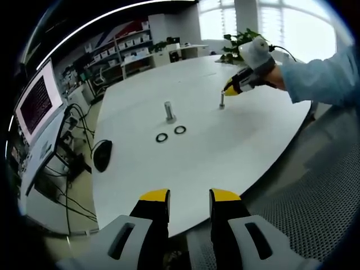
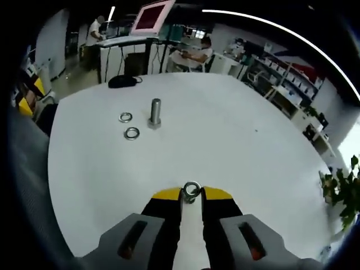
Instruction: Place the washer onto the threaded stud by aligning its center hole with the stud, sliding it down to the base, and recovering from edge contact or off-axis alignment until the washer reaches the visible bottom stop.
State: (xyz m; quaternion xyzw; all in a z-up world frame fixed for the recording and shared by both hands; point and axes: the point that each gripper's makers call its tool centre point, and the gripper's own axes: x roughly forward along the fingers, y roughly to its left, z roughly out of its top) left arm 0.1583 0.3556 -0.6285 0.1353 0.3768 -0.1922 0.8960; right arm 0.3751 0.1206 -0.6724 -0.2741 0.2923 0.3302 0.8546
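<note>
The right claw (image 2: pixel 192 194) is gripping a washer (image 2: pixel 192 189); it should be centring the hole squarely above the stud (image 2: pixel 155 113). The left claw (image 1: pixel 189 195) is hanging open.

No text, label, brand or number can be read in either view. The monitor (image 1: pixel 37 101) at the left shows rows of writing (too small and blurred to make out), and the far shelves (image 1: pixel 121 50) carry no legible labels.

Brightly lit by windows (image 1: pixel 270 17) and a ceiling light strip (image 2: pixel 270 28). Mild glare on the white bench (image 1: pixel 225 140). Strong fisheye bending and slight softness toward edges.
</note>
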